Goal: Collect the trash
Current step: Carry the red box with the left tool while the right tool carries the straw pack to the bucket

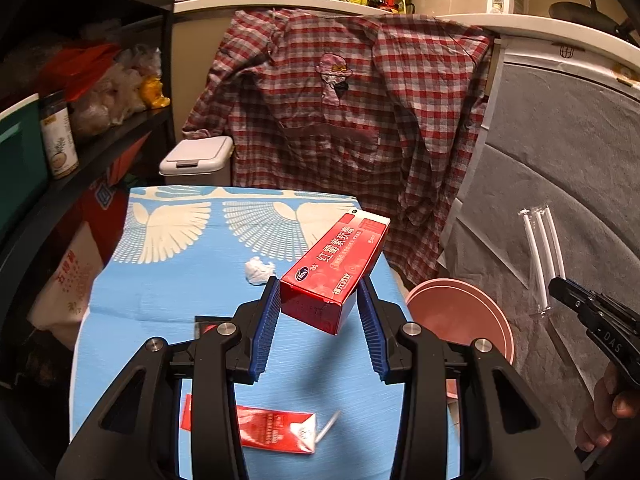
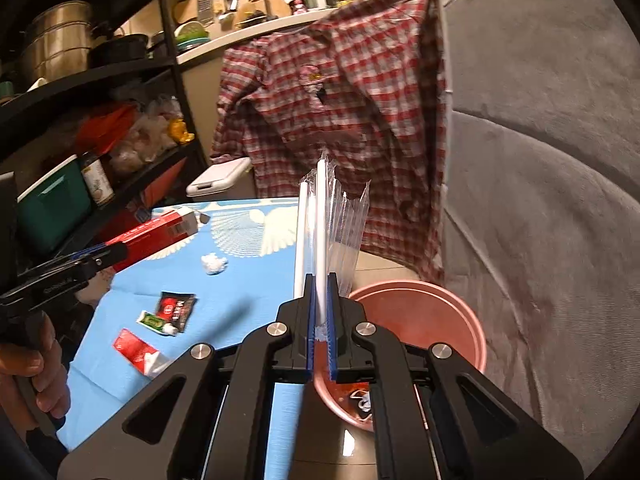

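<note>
Carrying two loads at once, I have the left gripper (image 1: 318, 300) clamped about half open on a red ointment box (image 1: 334, 270), lifted clear above the blue tabletop (image 1: 168, 288). The right gripper (image 2: 320, 316) is pinched almost fully shut on a clear packet of white straws (image 2: 320, 232), which stands upright from its fingers (image 2: 310, 332). The pink bin (image 2: 440, 312) sits just beside the tabletop's right edge, and the straws look already close over its rim.

To do this drop well, I would bring each load fully over the bin's mouth before letting go, tilting the straws down so their long ends don't catch the rim. The box hangs skewed, so I'd avoid jolting it.

Left on the tabletop: a crumpled tissue (image 1: 259, 271), a red tube (image 1: 276, 426), a dark sachet (image 2: 176, 308) and a small green tube (image 2: 156, 323).
</note>
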`<state>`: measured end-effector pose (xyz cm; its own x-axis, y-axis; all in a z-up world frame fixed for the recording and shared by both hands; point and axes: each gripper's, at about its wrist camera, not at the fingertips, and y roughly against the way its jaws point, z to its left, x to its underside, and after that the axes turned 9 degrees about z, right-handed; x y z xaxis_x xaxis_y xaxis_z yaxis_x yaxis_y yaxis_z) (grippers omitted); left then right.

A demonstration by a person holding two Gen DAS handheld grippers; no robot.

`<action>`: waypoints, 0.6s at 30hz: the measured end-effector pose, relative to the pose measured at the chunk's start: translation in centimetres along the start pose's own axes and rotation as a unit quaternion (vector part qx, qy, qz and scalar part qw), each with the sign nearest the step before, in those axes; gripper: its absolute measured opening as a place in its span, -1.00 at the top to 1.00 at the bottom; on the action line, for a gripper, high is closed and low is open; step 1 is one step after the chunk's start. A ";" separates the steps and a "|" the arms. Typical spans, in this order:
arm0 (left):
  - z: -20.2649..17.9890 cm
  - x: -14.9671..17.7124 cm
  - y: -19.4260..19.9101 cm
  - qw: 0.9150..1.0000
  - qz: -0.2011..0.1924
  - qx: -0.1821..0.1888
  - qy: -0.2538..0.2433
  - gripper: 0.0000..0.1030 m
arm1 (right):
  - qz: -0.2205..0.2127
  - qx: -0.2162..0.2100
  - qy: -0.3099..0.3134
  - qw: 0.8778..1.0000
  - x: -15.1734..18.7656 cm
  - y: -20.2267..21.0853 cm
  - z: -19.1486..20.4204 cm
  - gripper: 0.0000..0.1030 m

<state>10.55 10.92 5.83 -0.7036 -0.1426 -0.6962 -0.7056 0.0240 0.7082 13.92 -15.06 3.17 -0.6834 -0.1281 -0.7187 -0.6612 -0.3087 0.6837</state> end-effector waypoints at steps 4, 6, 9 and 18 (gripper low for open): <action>-1.0 -0.1 -0.6 1.000 0.002 0.005 -0.004 0.24 | -0.002 0.007 -0.009 1.000 0.2 0.0 -1.3 0.90; -1.5 -0.2 -0.8 1.000 0.003 0.006 -0.008 0.24 | -0.005 0.016 -0.006 1.000 0.3 0.1 -1.6 0.90; -2.2 -0.1 -1.4 1.000 0.006 0.008 -0.012 0.24 | -0.006 0.023 -0.007 1.000 0.4 0.1 -2.0 0.90; -3.8 -0.1 -2.6 1.000 0.013 0.014 -0.021 0.24 | -0.005 0.035 -0.015 0.999 0.5 0.0 -3.5 0.90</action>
<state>12.83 7.11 4.49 -0.7247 -0.0999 -0.6817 -0.6881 0.0543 0.7236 14.62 -18.44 2.35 -0.6851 -0.0976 -0.7219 -0.6872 -0.2421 0.6849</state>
